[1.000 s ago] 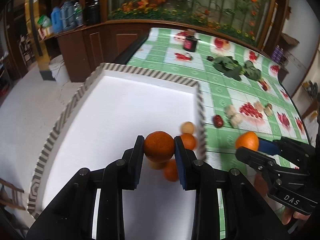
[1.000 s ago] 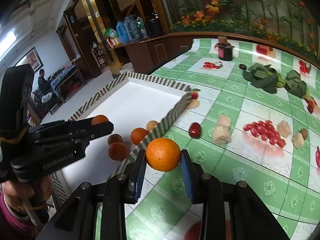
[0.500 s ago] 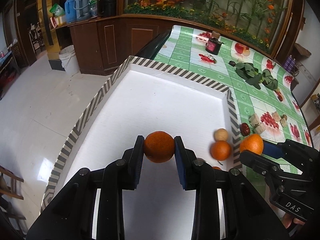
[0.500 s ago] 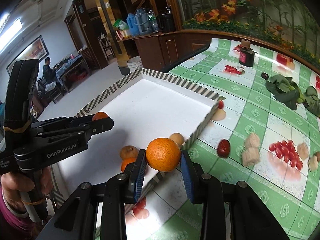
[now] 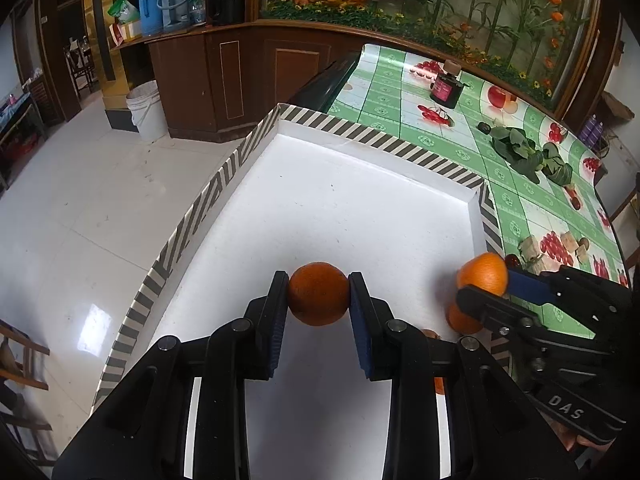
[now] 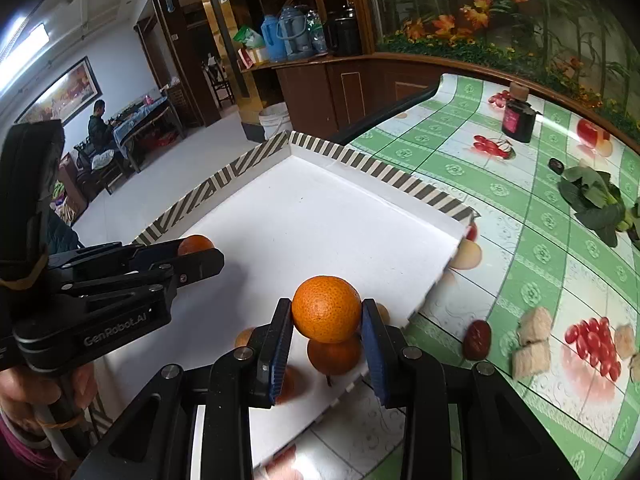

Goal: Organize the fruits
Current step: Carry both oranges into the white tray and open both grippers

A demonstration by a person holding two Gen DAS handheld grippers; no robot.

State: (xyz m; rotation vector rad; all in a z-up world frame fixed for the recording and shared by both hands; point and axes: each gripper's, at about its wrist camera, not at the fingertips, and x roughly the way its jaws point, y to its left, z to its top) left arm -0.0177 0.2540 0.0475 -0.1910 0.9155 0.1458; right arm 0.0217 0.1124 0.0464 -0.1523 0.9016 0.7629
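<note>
The white tray (image 5: 360, 208), rimmed by a striped border (image 5: 224, 176), lies on the green checked tabletop (image 6: 520, 208); its far and left floor is bare, while its left rim overhangs the tiled floor (image 5: 60, 208). The left gripper (image 5: 318, 300) has its jaws clamped on a dark orange (image 5: 318, 299) above the tray's near middle, further left over the tray than a second ago, when it sat by the right rim. The right gripper (image 6: 326, 320) has its jaws closed on a brighter orange (image 6: 326, 308), and has crossed from above the tabletop to above the tray's near right corner. Below it in the tray rest another orange (image 6: 336, 356), a small tan fruit (image 6: 244, 337) to the left and a further orange fruit partly hidden by the finger. Outside the right rim lie a red date (image 6: 477, 339) and pale chunks (image 6: 532, 342); leafy greens (image 6: 592, 196) and a dark jar (image 6: 518, 118) sit farther off.
</note>
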